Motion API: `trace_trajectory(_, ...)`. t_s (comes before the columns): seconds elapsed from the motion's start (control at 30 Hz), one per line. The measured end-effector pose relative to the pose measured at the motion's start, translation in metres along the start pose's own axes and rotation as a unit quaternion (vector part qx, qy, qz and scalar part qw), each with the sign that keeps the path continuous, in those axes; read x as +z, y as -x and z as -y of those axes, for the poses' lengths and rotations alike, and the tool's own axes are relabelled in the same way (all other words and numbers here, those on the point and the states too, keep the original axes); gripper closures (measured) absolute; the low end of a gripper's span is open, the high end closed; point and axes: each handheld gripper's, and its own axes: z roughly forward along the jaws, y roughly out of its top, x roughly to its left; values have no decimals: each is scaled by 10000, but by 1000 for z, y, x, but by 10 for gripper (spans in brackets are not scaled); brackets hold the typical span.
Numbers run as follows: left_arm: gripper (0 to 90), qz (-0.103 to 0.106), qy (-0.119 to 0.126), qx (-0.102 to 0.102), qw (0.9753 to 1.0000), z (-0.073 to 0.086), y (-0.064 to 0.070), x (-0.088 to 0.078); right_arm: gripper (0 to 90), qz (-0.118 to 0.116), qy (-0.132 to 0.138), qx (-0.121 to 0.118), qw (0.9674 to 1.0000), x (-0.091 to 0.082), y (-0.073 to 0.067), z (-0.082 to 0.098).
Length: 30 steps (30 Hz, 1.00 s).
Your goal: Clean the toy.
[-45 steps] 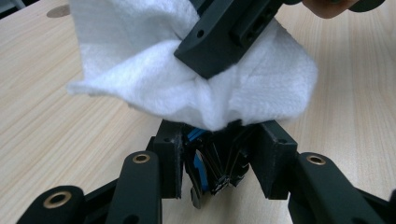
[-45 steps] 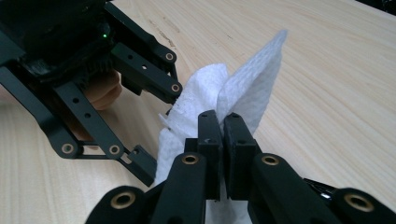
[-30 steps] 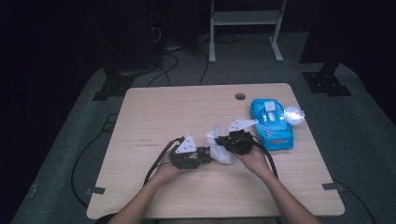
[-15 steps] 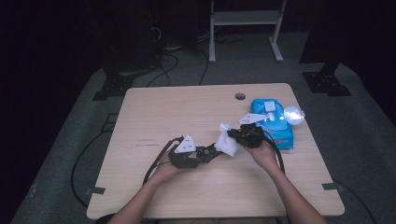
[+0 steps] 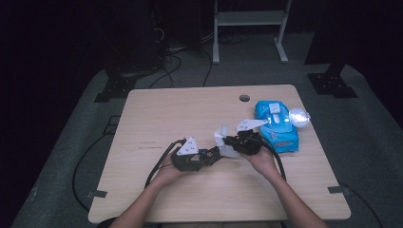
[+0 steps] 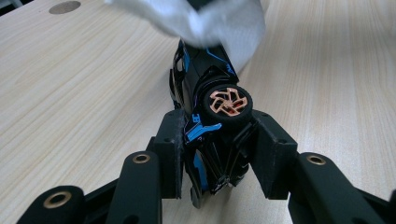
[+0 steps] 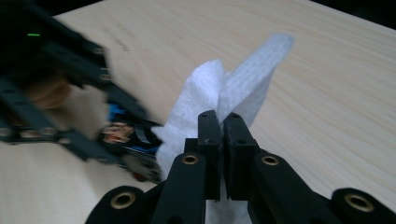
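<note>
While gripped, black-blue toy car (image 6: 210,112) shows copper wheel, seemingly sideways.

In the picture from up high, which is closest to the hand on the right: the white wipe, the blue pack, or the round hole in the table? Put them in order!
From the right hand:
1. Wipe, just left of it, in its gripper.
2. Blue pack, just behind it, to the right.
3. Hole, farthest, near the table's far edge.
</note>
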Motion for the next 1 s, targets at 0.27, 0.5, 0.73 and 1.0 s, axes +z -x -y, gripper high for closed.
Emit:
trace_trajectory(0.27,583,-16,-30,61,10000,0,-1,-2,859,175,-41,-4,9998,1,8,0)
trace_trajectory(0.5,584,42,-25,89,9999,0,-3,-3,859,539,-125,363,9978,-11,38,10)
trace_trajectory(0.73,584,45,-21,85,10000,0,-3,-3,861,440,-69,264,9987,-11,28,8)
trace_trajectory(1.0,585,53,-16,106,9999,-1,-2,-3,862,-269,-72,-169,9995,14,-21,-5)
